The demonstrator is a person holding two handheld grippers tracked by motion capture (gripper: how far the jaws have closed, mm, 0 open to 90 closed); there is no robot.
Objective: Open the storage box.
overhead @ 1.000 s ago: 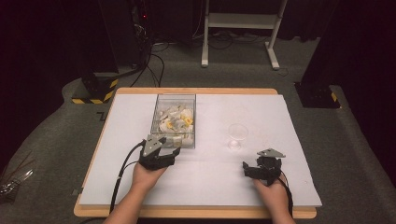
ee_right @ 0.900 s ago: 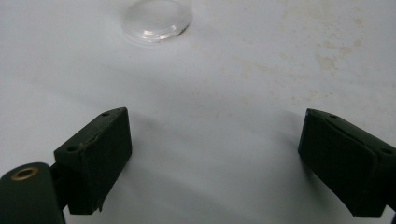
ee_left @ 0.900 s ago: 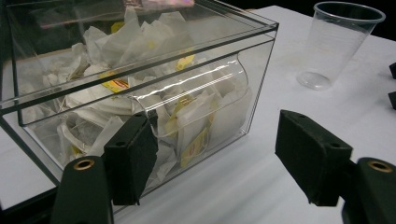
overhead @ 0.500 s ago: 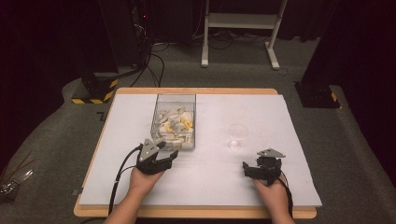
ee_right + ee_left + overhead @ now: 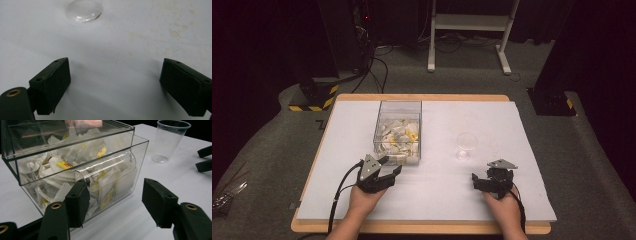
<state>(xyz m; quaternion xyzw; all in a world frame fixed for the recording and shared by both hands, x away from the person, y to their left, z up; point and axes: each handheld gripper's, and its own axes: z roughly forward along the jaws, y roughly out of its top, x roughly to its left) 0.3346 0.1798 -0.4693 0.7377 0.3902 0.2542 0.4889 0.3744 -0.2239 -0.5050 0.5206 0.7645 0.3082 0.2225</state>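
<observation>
A clear plastic box (image 5: 397, 131) full of white tea bags with yellow tags stands left of the table's middle. In the left gripper view the box (image 5: 75, 162) rises just beyond the jaws. My left gripper (image 5: 389, 166) (image 5: 117, 203) sits at its near end; the jaws have just been closing and stand partly open, with nothing held between them. A clear plastic cup (image 5: 465, 145) (image 5: 171, 140) stands upright to the right of the box. My right gripper (image 5: 491, 176) (image 5: 115, 85) rests on the table short of the cup, open and holding nothing. The cup's base (image 5: 83, 10) lies ahead of it.
A white sheet (image 5: 437, 190) covers the wooden tabletop. Dark floor, cables and a white stand (image 5: 467, 30) lie beyond the far edge. The right gripper's jaws show at the right edge of the left gripper view, past the cup.
The left gripper has drawn back a little from the box toward the near edge, and its jaws have narrowed. The right gripper has not moved.
</observation>
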